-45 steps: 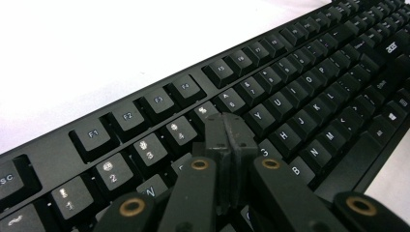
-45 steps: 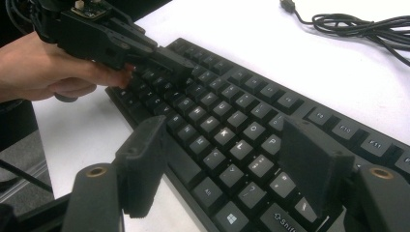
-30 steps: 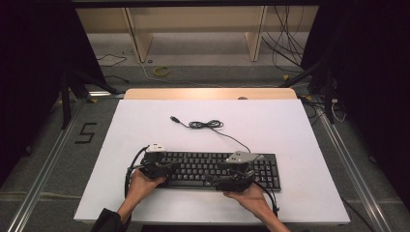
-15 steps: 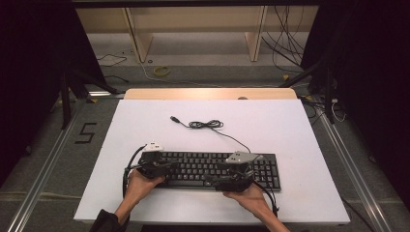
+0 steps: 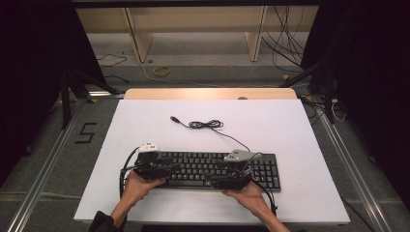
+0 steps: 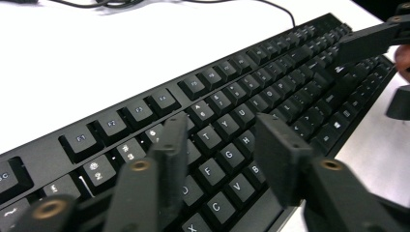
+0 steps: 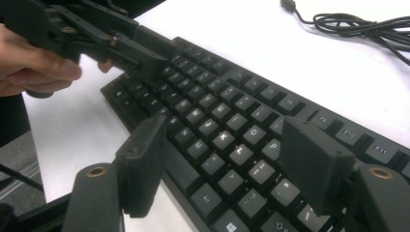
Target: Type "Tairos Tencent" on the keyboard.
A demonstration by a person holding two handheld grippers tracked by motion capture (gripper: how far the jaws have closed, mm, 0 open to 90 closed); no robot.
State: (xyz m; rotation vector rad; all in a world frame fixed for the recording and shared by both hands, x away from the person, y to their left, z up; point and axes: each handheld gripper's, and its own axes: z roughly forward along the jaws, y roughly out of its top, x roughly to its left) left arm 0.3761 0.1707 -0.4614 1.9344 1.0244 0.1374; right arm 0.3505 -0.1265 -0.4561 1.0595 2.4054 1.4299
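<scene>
keyboard (image 5: 212, 168) near table (image 5: 300, 145) front edge, tools above

Bright table, dark surroundings, blurred foregrounds

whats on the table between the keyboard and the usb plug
In the high view, between the keyboard and the usb plug lies bare white table, crossed by the keyboard's own cable with its bundled coil.

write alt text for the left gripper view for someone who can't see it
The left hand-held gripper hovers with its two black jaws apart, having just been opening, nothing between them, over the letter keys of a black keyboard on a white table. The other hand-held gripper shows at upper right.
</scene>
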